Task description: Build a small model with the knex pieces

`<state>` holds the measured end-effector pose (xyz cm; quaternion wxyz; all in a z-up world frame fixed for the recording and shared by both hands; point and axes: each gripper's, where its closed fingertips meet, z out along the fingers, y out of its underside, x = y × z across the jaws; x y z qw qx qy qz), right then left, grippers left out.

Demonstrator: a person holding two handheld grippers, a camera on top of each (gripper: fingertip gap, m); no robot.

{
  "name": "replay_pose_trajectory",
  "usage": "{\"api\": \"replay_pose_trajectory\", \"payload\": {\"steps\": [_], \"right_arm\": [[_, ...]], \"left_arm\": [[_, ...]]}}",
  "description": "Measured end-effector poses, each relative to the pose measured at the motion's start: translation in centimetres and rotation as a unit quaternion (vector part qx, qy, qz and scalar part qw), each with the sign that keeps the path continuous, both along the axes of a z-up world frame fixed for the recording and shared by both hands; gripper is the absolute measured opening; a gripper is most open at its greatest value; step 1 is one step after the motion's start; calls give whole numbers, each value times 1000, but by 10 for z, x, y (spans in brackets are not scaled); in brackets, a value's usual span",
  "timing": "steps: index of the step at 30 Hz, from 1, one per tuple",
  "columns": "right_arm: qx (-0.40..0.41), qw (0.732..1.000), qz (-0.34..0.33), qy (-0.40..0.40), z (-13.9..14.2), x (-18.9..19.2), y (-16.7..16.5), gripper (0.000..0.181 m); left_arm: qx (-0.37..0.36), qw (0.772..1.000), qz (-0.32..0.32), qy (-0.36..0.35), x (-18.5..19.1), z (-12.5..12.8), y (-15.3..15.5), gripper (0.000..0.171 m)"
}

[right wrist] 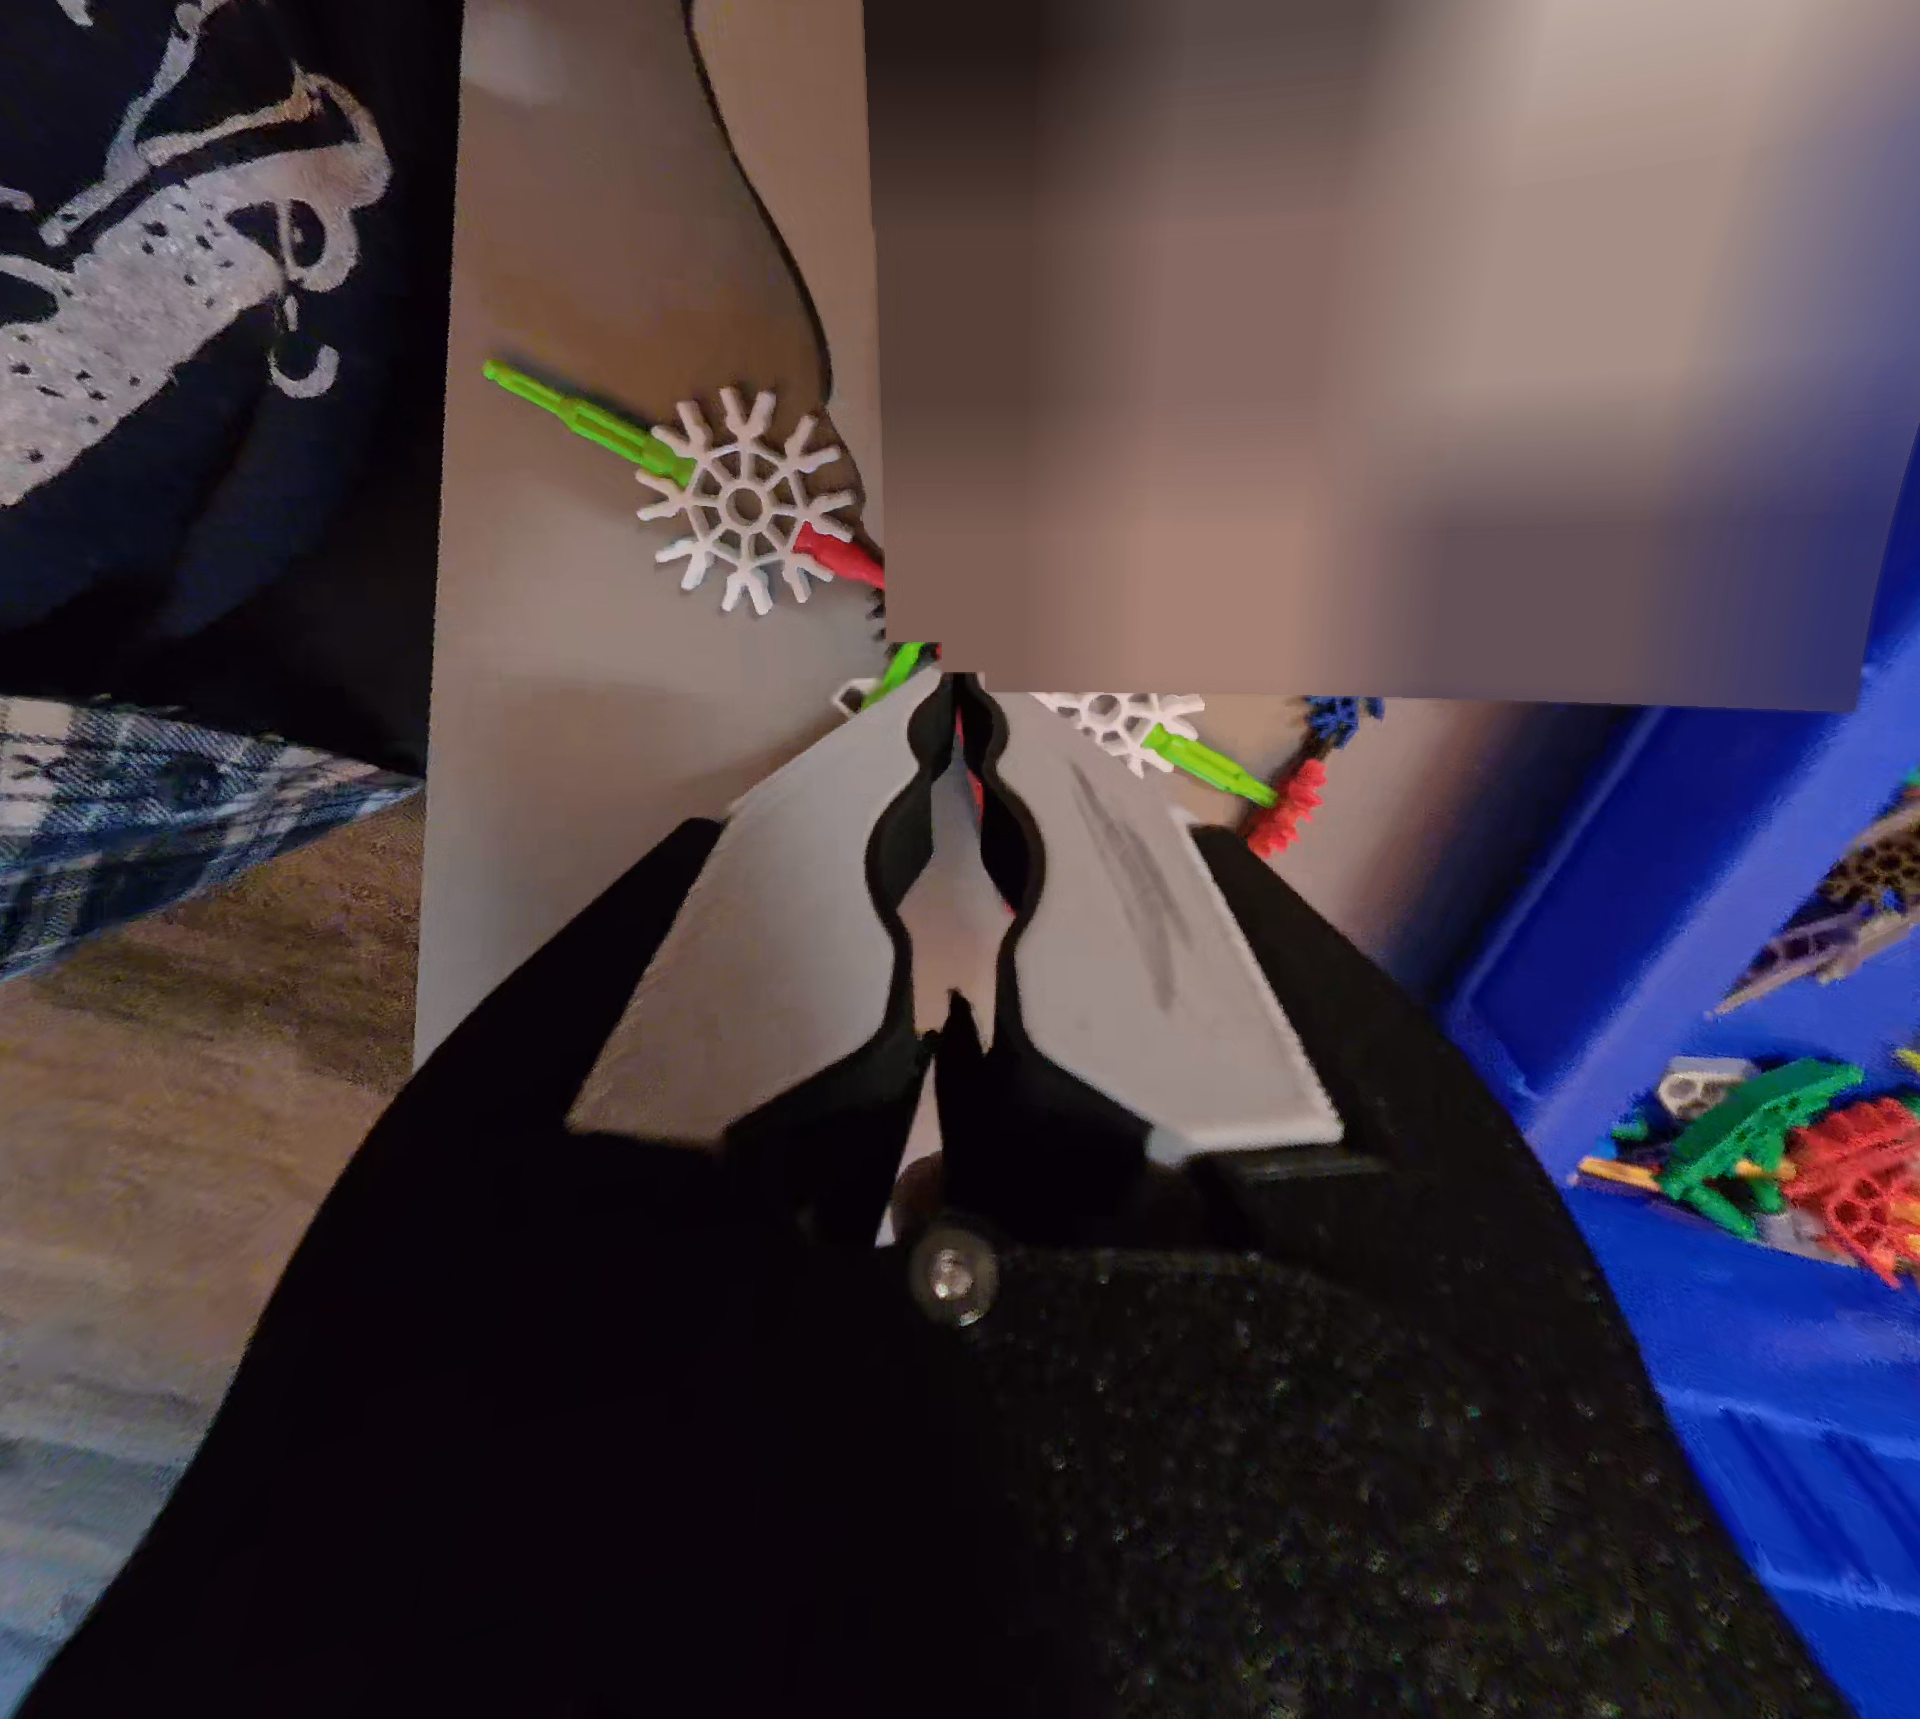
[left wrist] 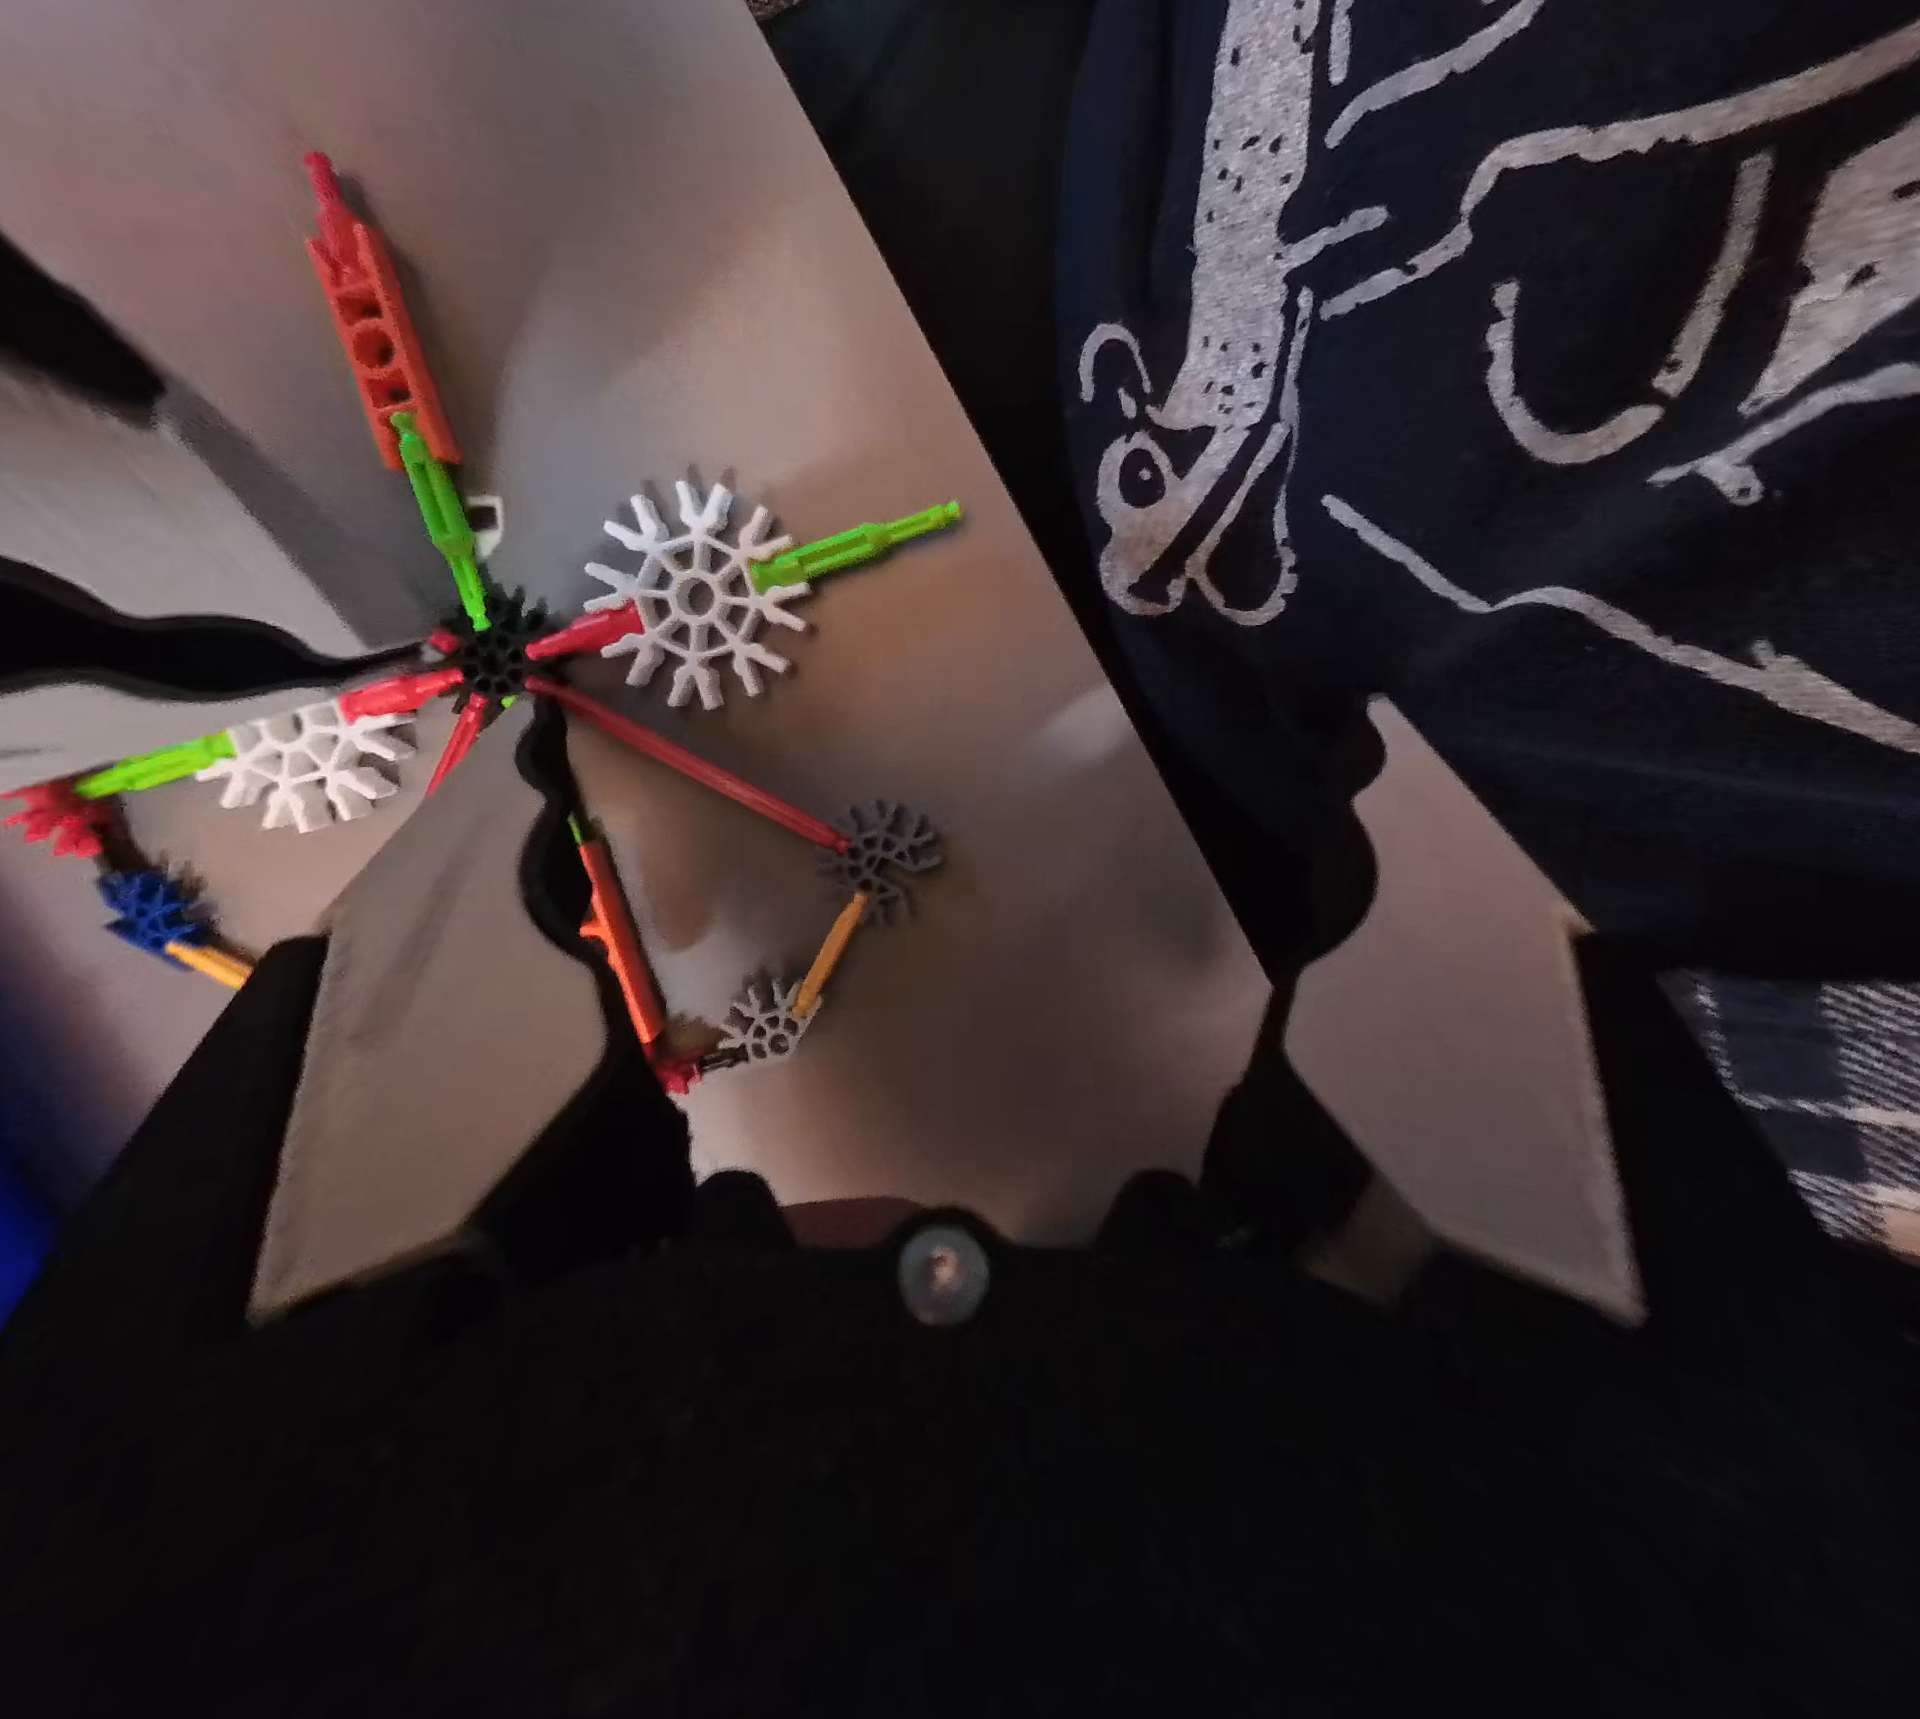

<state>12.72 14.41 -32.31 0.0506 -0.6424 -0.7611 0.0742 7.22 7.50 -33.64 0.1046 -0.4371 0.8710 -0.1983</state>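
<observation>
Black pads of my left gripper (left wrist: pixel 940 848) stand wide apart, gripping nothing; one finger (left wrist: pixel 436 1015) lies beside the orange rod (left wrist: pixel 621 947) of the rod-and-connector model. Landmark: black hub connector (left wrist: pixel 488 646). My right gripper (right wrist: pixel 961 739) comes in at the hub, pads pressed nearly together on a red rod (right wrist: pixel 977 791) next to it. White snowflake connector (left wrist: pixel 696 594) sits just beside the hub, green rod (left wrist: pixel 857 545) sticking out beyond. Grey table (left wrist: pixel 582 142) underneath. Blue bin (right wrist: pixel 1683 942) of loose parts well away from the hub.
</observation>
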Motion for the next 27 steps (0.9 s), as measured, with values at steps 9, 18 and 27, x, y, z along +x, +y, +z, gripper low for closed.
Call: {"api": "replay_pose_trajectory", "payload": {"steps": [9,18,27], "right_arm": [[1,999,-36,30,-3,5,12,0],[10,999,-36,38,-8,4,14,0],[68,994,-54,64,-9,4,13,0]], "left_arm": [[-1,1000,4,-1,1,-2,0,144],[1,1000,3,3,1,-2,1,143],[1,1000,4,4,1,-4,1,144]]}}
